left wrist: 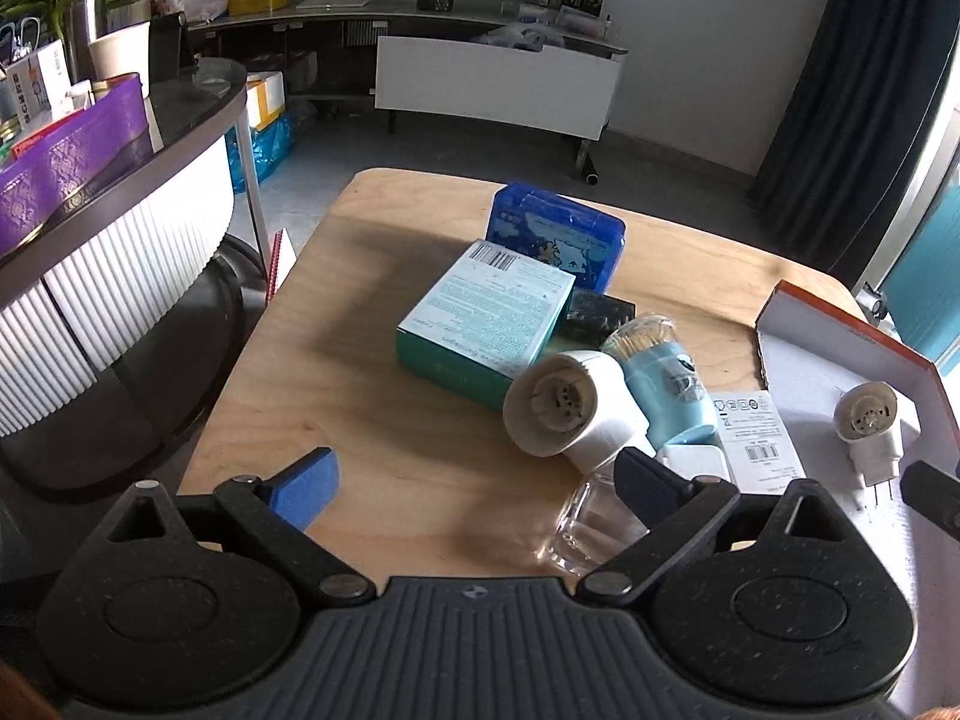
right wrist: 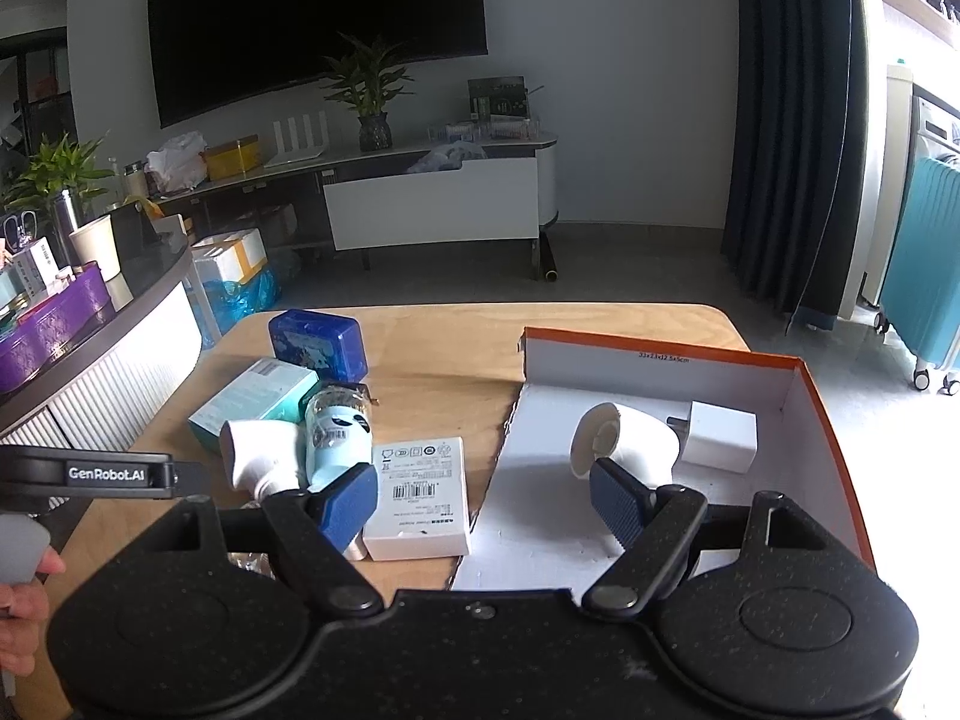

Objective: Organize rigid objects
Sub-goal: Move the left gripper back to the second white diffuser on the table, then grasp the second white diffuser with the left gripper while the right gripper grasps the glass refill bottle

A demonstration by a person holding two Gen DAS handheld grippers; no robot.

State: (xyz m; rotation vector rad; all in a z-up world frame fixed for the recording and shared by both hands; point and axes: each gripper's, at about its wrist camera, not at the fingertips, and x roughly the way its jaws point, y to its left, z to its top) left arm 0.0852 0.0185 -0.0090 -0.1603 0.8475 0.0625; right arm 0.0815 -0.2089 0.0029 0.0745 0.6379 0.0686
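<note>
Wooden table (left wrist: 372, 324) with a cluster of rigid objects and an open cardboard box (right wrist: 660, 354), orange outside and white inside, at its right end.

Left gripper (left wrist: 474, 483): jaws spread wide over the table's near edge, holding nothing. A clear plastic container (left wrist: 585, 531) lies partly behind its right finger; whether they touch cannot be told. Beyond it lies a white plug-in lamp socket (left wrist: 570, 414), resting against a pale blue toothpick holder (left wrist: 666, 384) on its side. A teal carton (left wrist: 486, 312) sits behind these, leaning over a small dark block (left wrist: 600, 312), with a blue plastic case (left wrist: 558, 234) furthest back. A flat white labelled box (right wrist: 420, 492) lies just beside the cardboard box.

Right gripper (right wrist: 486, 504): jaws spread, empty, straddling the cardboard box's left edge. Inside the box lie a second white lamp socket (right wrist: 624, 438) and, just beside it, a white charger plug (right wrist: 720, 435).

A hand (right wrist: 21, 612) shows at the right wrist view's lower left.
</note>
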